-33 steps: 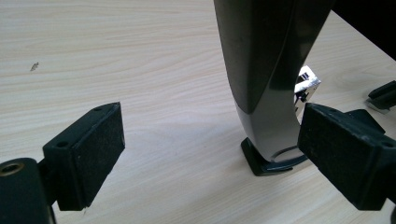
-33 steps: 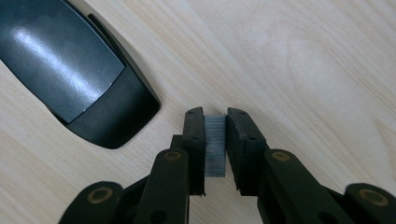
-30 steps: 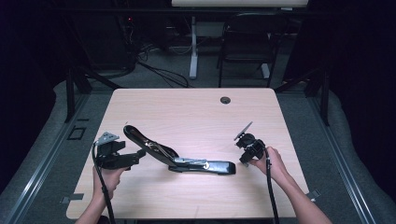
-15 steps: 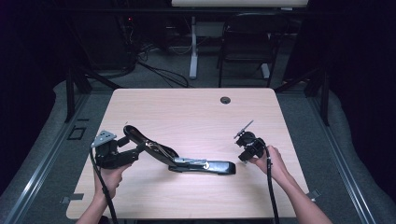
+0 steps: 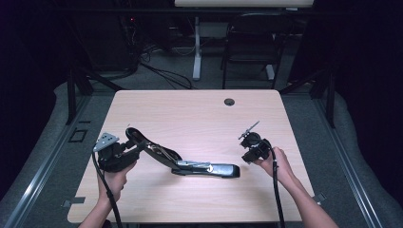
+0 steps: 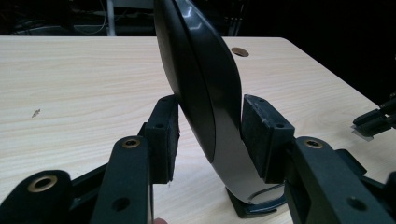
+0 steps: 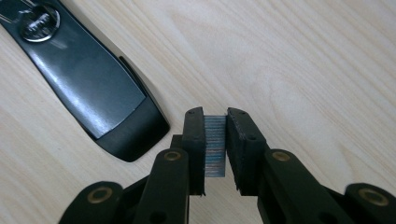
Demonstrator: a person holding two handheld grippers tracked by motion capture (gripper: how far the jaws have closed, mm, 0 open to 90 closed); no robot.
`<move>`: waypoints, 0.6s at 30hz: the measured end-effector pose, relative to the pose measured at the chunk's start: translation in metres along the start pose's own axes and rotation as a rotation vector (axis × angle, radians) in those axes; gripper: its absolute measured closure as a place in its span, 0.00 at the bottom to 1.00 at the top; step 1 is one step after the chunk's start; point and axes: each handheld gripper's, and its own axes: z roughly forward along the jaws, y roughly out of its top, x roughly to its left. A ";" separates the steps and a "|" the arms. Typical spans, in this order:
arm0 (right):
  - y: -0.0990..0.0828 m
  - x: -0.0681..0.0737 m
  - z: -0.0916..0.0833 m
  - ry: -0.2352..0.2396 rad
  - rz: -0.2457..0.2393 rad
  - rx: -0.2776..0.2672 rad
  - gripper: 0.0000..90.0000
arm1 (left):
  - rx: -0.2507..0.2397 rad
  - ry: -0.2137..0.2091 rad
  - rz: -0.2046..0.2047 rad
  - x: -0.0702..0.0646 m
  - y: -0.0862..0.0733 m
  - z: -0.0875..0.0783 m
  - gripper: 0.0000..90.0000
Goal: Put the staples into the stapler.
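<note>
Jaws of the left gripper (image 6: pixel 210 135) have just been closing around the raised lid of the stapler (image 5: pixel 183 159), and in the left gripper view one pad sits against the lid's right flank while a thin gap seems to remain at the other, so the grip looks nearly but not fully made. The right gripper (image 7: pixel 215 140) is clamped narrow on a strip of staples (image 7: pixel 215 147), held just above the table (image 5: pixel 199 114) beside the dark base end of the stapler (image 7: pixel 88 79). The stapler lies open across the middle of the table, lid tilted up toward the person's left hand (image 5: pixel 114 178). I judge the step in hand to be opening and steadying the stapler for reloading. The next move likely calls for firming the left hold, then carrying the strip over and lining it up with the open channel.
</note>
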 end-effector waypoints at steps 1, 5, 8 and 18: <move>0.000 0.001 -0.002 -0.004 -0.006 -0.004 0.87 | 0.000 0.001 0.000 0.000 0.000 0.000 0.64; 0.003 0.002 -0.005 0.003 -0.047 -0.016 0.87 | 0.000 0.005 -0.002 -0.001 0.000 0.000 0.64; 0.006 0.004 -0.004 0.022 -0.055 -0.044 0.87 | 0.000 0.003 -0.005 0.000 0.000 0.000 0.65; 0.020 0.010 -0.009 0.038 -0.123 -0.065 0.87 | -0.007 -0.001 -0.025 0.000 -0.001 0.000 0.65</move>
